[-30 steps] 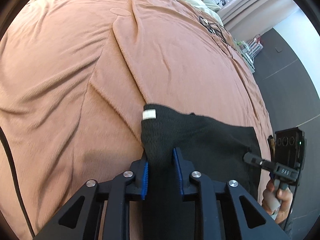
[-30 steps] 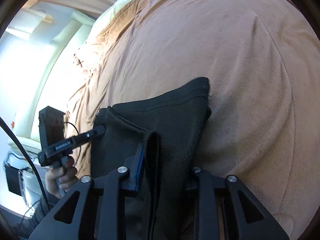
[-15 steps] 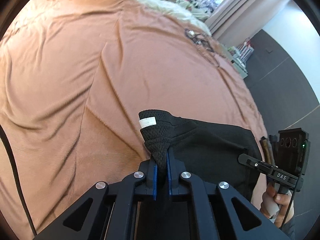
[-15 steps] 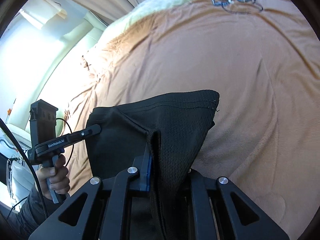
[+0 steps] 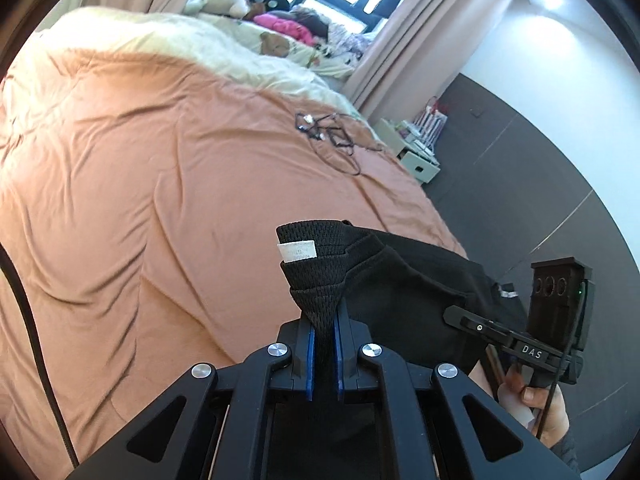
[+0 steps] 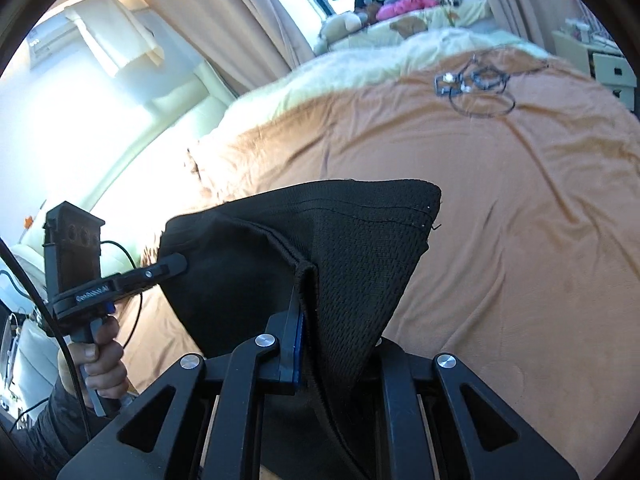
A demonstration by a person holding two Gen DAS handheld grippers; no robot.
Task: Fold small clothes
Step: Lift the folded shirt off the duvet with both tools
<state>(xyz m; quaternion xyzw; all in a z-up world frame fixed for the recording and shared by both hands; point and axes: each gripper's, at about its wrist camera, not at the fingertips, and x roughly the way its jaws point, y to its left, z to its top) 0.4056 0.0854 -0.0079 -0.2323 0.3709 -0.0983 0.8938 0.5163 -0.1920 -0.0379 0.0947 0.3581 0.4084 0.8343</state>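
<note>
The black garment (image 5: pixel 384 280) hangs above the bed (image 5: pixel 160 184), a corner pinched in each gripper. The left gripper (image 5: pixel 324 344) has its jaws nearly shut on a bunched corner by the white tag (image 5: pixel 298 250); the right gripper (image 6: pixel 316 320) clamps the opposite corner. Both hold thin mesh, so a tug apart could slip a corner free. The bed's edge lies close on the right, beside dark floor (image 5: pixel 540 184); cables (image 5: pixel 328 136) lie farther up. The open blanket to the left is probably the safest place to lay it.
</note>
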